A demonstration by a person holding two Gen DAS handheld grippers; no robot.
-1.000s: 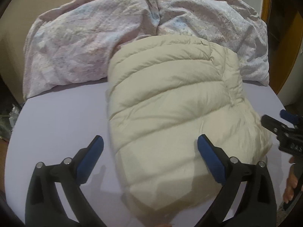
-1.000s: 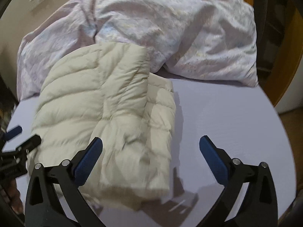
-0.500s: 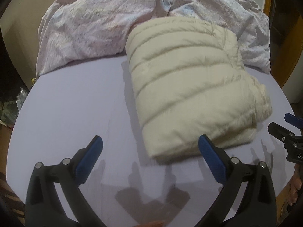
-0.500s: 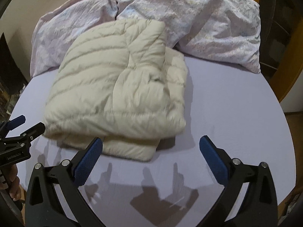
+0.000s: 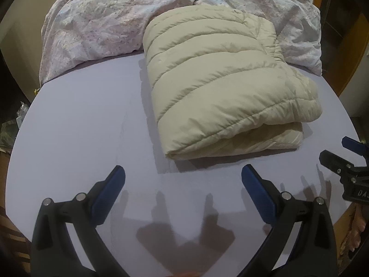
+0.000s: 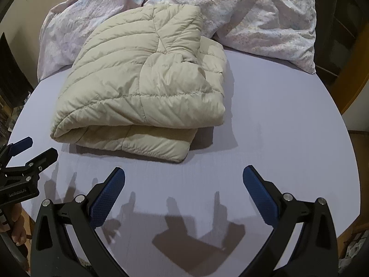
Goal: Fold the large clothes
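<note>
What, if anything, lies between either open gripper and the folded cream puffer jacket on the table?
Nothing visible. Only bare lavender table and shadows separate the left gripper and the right gripper from the folded puffer jacket. The crumpled floral bedding lies behind the jacket, not in the way.

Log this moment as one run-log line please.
stage: fold looks done | jacket: folded on bed | left gripper: open, empty | right gripper: open, empty | duvet: behind jacket

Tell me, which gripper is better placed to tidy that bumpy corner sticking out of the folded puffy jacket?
Probably the right gripper. The cream jacket's uneven corner lies just ahead of its open fingers; the left gripper faces the neater fold.
</note>
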